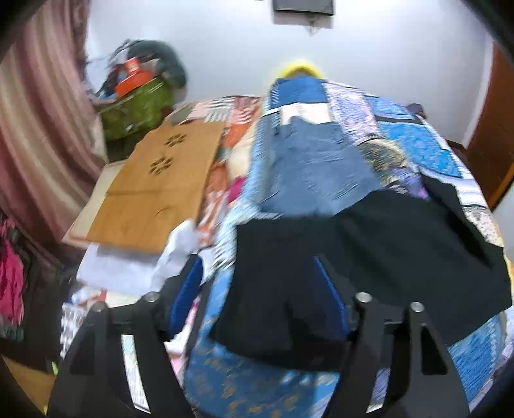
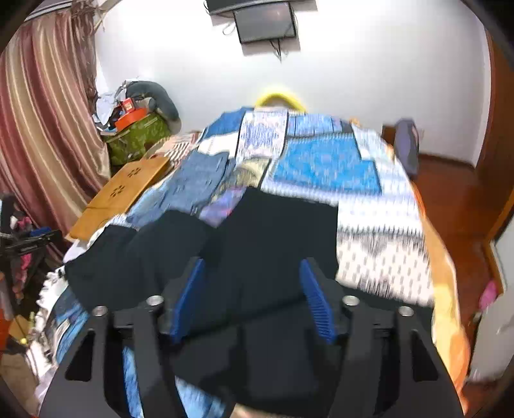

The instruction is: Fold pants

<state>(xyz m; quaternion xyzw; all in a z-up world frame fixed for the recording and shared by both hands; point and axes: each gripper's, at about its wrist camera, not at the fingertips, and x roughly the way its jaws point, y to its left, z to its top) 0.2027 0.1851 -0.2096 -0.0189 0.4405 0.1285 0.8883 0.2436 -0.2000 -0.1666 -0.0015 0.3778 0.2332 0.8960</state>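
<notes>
A bed (image 2: 379, 225) draped in a blue-and-white patchwork quilt (image 2: 324, 164) fills the room, with a striped curtain (image 2: 41, 128) hanging to the left and a dark screen (image 2: 265, 21) mounted on the white wall beyond. Black pants (image 2: 276, 231) lie spread across the near end of the quilt, while a pair of blue jeans (image 1: 314, 173) rests farther up the bed, its near edge meeting them. A tan wooden board (image 1: 160, 189) with flower-shaped cutouts sits along the bed's left side, near a green bag (image 2: 138, 135) piled with clutter. The left gripper (image 1: 260, 289) hovers over the pants' left edge, released, its blue pads spread wide. The right gripper (image 2: 252, 289) is likewise released above the dark fabric. Both views are blurred.
</notes>
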